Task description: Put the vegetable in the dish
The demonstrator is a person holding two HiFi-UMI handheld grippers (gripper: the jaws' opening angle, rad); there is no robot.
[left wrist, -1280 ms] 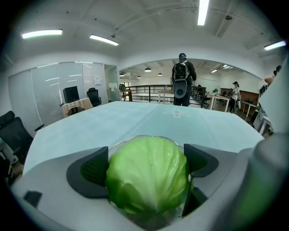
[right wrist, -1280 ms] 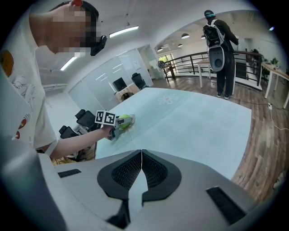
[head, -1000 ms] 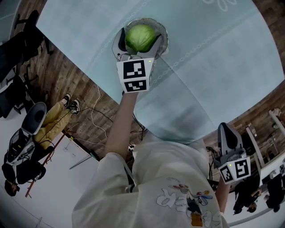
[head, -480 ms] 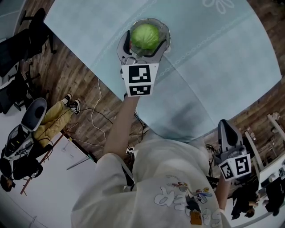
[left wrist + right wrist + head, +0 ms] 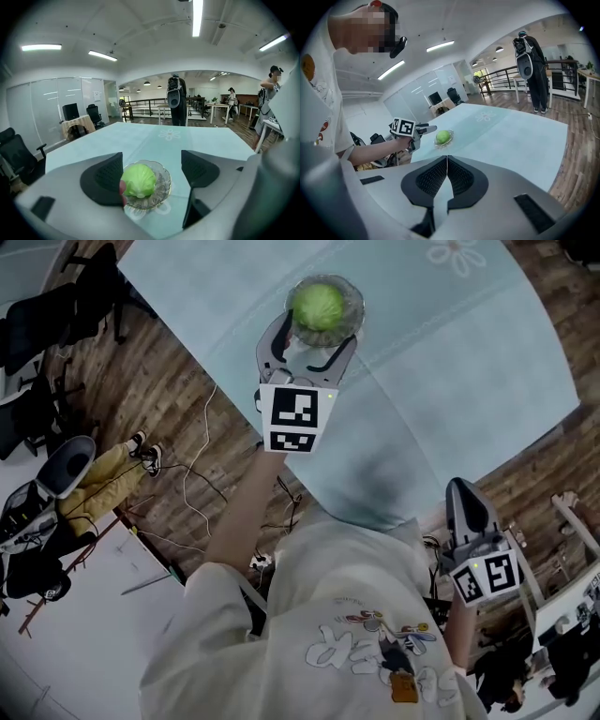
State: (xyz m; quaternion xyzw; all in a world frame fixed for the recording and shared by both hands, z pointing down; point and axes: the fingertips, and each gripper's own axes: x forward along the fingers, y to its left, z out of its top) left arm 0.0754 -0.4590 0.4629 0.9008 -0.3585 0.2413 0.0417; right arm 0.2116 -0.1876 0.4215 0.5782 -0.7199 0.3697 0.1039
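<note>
In the glass dish (image 5: 350,292) on the worktop (image 5: 450,362): a green cabbage (image 5: 319,304).
Just beside the dish, the left gripper (image 5: 312,332) has its jaws apart and closing, pads off the cabbage; well apart from the dish, beyond the worktop's edge, the right gripper (image 5: 466,491) keeps its jaws pressed together on nothing.

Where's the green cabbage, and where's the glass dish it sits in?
cabbage (image 5: 138,180): left gripper view, middle of its leafy front.
glass dish (image 5: 163,182): left gripper view, bare right wall beside the cabbage.
</note>
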